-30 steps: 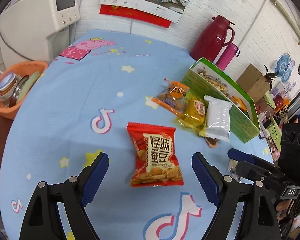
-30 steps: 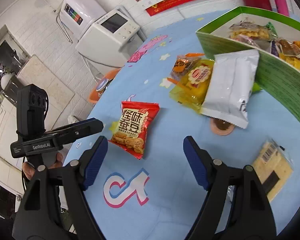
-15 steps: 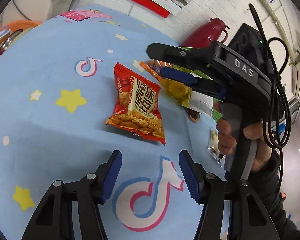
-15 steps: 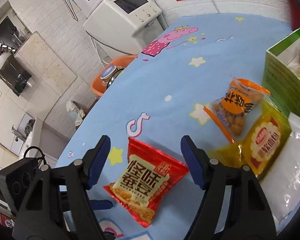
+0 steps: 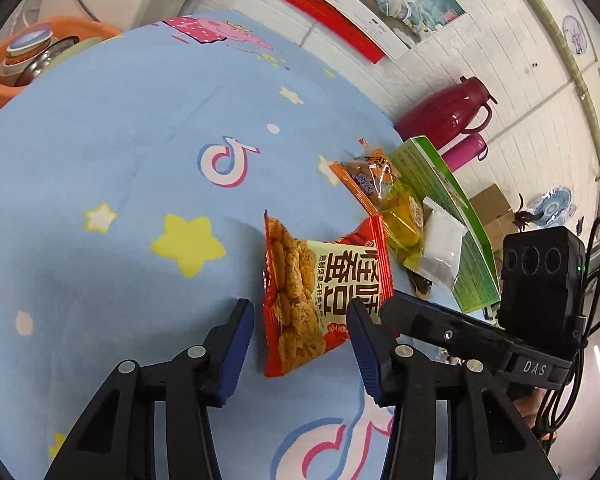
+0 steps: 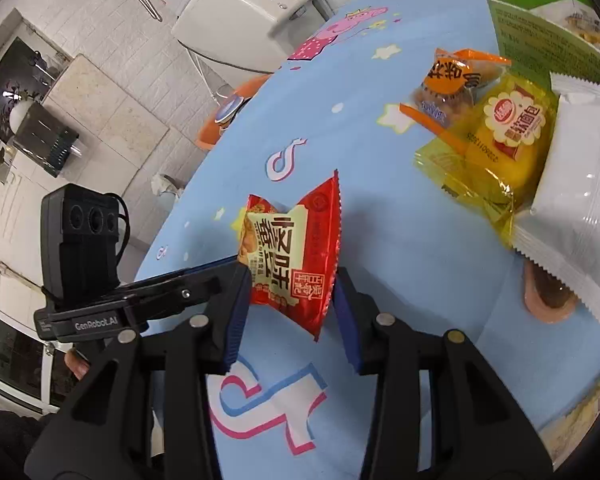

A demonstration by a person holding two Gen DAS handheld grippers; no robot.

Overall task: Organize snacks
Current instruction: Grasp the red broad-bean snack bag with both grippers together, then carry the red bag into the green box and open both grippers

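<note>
Red snack packet [image 6: 296, 256] stands on edge on my tabletop [image 6: 400, 280], pinched in my right claw [image 6: 286, 312]; my left claw [image 5: 300, 344] straddles it, fingers apart.

Left black two-finger gripper with blue pads [image 5: 300, 344]: jaws parted, low over the surface, angled forward. Right black two-finger gripper with blue pads [image 6: 288, 312]: jaws narrowed, pads pressing what sits between them. The two grippers nearly touch, crossing. Fingertips of a hand [image 6: 78, 364] visible beneath the left handle.
</note>
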